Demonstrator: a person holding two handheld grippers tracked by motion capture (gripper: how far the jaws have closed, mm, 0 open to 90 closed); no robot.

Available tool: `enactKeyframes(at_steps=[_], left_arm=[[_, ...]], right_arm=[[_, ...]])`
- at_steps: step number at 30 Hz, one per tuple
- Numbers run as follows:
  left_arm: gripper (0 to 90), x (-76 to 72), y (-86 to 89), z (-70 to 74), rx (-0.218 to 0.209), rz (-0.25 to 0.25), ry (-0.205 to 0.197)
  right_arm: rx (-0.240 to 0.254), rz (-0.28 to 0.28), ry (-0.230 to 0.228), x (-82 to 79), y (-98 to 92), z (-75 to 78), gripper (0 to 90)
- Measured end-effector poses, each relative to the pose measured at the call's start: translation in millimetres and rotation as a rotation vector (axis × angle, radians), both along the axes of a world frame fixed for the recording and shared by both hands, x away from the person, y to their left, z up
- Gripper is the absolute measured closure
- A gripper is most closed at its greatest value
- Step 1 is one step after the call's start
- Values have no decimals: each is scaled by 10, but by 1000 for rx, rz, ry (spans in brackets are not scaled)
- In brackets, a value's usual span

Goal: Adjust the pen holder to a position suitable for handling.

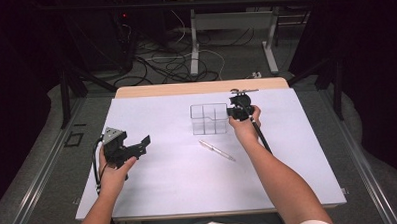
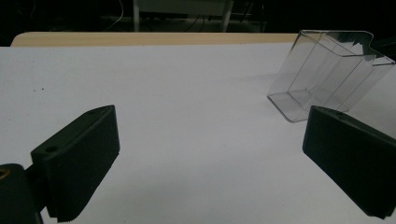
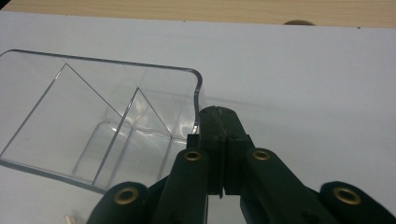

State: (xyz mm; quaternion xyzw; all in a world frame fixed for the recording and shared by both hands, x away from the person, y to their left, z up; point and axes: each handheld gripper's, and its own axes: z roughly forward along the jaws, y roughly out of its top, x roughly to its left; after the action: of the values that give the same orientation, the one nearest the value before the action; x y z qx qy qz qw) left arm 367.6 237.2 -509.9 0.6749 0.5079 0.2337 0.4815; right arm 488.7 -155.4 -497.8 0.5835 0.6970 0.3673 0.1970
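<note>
No readable writing. Right gripper (image 3: 219, 116) jaws pressed together, empty, just beside clear plastic divided organizer box (image 3: 100, 121) rim. Left gripper (image 2: 210, 154) spread over bare white table sheet (image 2: 187, 93). Silver pen (image 1: 217, 150) near box.

We see the white paper-covered table (image 1: 154, 193) evenly lit from above, dark surroundings, soft shadows, slightly grainy, soft focus.

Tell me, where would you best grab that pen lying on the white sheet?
Probably across the middle of the pen's barrel, coming straight down from above. It lies flat and slanted on the white sheet, apart from the clear organizer, so its long sides are free; the jaws should straddle it crosswise to that slant.
</note>
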Motion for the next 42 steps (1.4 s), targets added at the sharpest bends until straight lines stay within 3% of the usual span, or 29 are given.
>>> enactKeyframes(at_steps=[18,22,28,32,36,42], left_arm=[[40,4,-1,-5,-6,1,3],[40,2,1,-3,-2,-1,1],[40,4,9,-5,-3,-2,7],[45,0,10,0,2,-3,10],[47,-1,4,-3,-1,1,9],[47,-7,2,-3,3,1,11]], right_arm=[[27,15,13,-26,169,-6,900],[24,19,13,-13,146,-6,843],[59,40,-13,-31,66,69,764],[45,71,-50,-76,38,123,720],[-2,143,-91,-166,45,205,660],[-1,201,-108,-253,31,266,571]])
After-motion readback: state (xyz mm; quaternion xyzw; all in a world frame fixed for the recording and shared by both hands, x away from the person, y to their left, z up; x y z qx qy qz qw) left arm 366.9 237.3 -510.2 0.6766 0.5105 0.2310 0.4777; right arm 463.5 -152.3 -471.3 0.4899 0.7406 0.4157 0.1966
